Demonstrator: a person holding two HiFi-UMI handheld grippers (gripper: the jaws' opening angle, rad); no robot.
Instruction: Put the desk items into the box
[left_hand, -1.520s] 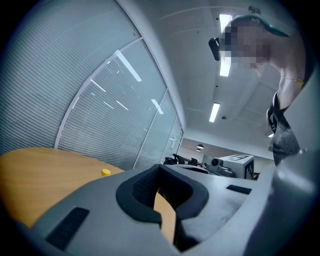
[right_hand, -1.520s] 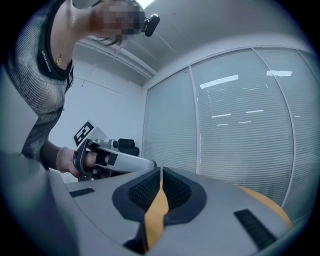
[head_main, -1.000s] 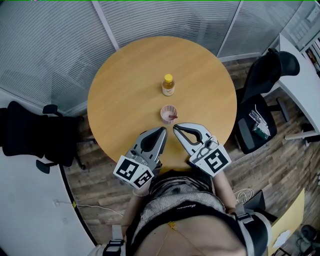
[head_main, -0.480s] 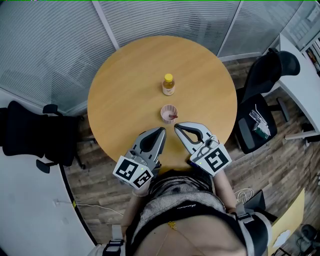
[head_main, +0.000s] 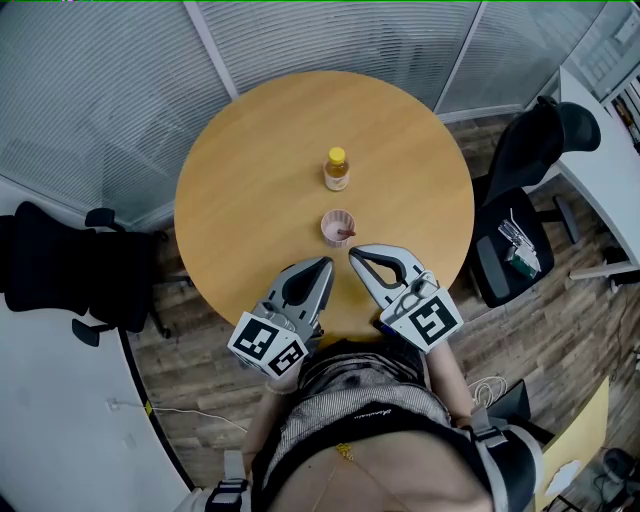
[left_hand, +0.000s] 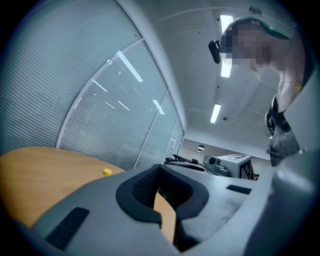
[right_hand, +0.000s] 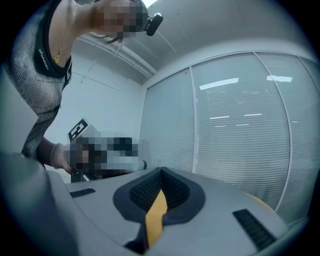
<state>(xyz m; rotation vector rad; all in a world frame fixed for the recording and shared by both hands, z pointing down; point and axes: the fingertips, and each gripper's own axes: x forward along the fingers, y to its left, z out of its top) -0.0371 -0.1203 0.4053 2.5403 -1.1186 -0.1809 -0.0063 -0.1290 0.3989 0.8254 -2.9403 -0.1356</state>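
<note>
A small bottle with a yellow cap (head_main: 337, 170) stands near the middle of the round wooden table (head_main: 250, 170). A small pink cup (head_main: 339, 228) sits just nearer to me. My left gripper (head_main: 323, 262) and right gripper (head_main: 354, 254) hover side by side over the table's near edge, just short of the cup. Both are shut with nothing between the jaws. The left gripper view shows its closed tips (left_hand: 160, 168) and the yellow cap (left_hand: 107, 172) far off on the table top. The right gripper view shows closed tips (right_hand: 161, 171) pointing at blinds. No box is in view.
A black office chair (head_main: 60, 270) stands left of the table and another black chair (head_main: 520, 190) on the right by a white desk (head_main: 600, 170). Glass partitions with blinds (head_main: 100, 90) run behind the table.
</note>
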